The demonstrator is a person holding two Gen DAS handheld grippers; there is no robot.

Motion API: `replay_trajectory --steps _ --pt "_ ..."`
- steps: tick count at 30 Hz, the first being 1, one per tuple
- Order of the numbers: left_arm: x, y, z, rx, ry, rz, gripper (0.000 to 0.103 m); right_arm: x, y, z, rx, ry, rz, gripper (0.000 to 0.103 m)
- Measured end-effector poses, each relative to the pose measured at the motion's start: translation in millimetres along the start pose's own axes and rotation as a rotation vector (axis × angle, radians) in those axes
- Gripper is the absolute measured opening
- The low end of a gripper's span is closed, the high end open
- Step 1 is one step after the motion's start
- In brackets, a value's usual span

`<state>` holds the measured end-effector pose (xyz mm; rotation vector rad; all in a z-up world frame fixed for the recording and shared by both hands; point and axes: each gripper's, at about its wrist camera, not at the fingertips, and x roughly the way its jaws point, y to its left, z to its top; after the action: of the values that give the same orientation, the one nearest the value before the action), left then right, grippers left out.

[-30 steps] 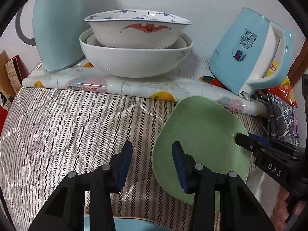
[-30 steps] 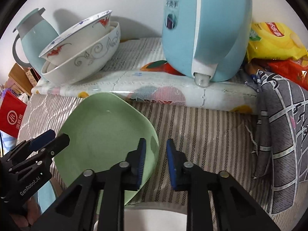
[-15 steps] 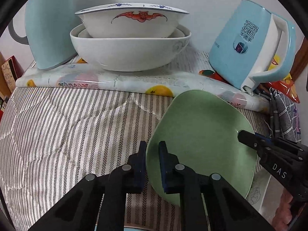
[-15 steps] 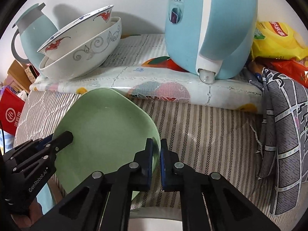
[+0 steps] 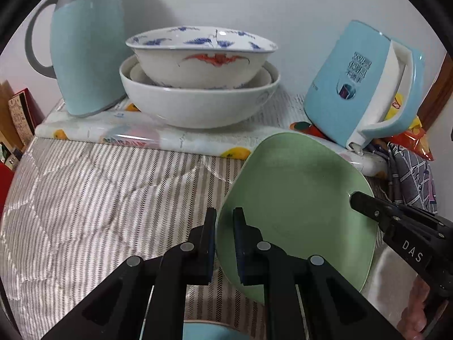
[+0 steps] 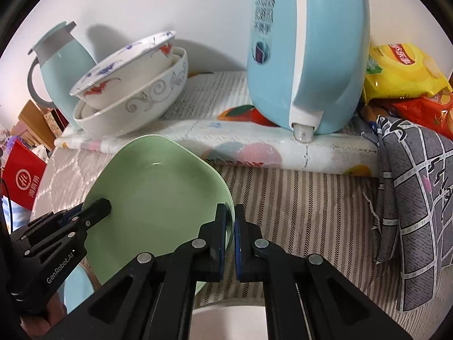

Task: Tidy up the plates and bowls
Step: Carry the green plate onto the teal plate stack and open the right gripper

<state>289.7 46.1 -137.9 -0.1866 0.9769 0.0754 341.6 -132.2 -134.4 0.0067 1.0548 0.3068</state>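
Close wrist views downward, sharing green plate [image 5: 297,198]

Lighting: even, soft indoor light, moderately bright. Shadows: grey, cast on the wall [image 5: 283,5] behind the thermos jug [image 5: 85,56] and the stacked bowls [image 6: 133,90]. Glare: small highlights on the green plate [image 6: 158,195] and the plastic table cover [image 5: 136,136]. Distortion: strong fisheye bending, black corners. Focus: sharp centre, soft at edges.

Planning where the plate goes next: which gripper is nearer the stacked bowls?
Left. The left gripper pinches the green plate on the side towards the stacked bowls; the right gripper pinches the far side.
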Motion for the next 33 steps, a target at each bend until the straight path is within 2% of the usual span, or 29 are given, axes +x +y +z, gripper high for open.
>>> replay_trajectory --steps 10,18,33 --pt "-41 14 -1 0.007 -0.048 0.01 0.012 -29 23 -3 0.01 -0.053 0.023 0.005" --pt "-68 24 -10 0.003 -0.067 -0.012 0.012 -57 49 -19 -0.007 -0.074 -0.005 0.005" --pt "-117 50 -55 0.019 -0.065 -0.042 0.012 -102 83 -76 0.033 -0.081 -0.02 0.005"
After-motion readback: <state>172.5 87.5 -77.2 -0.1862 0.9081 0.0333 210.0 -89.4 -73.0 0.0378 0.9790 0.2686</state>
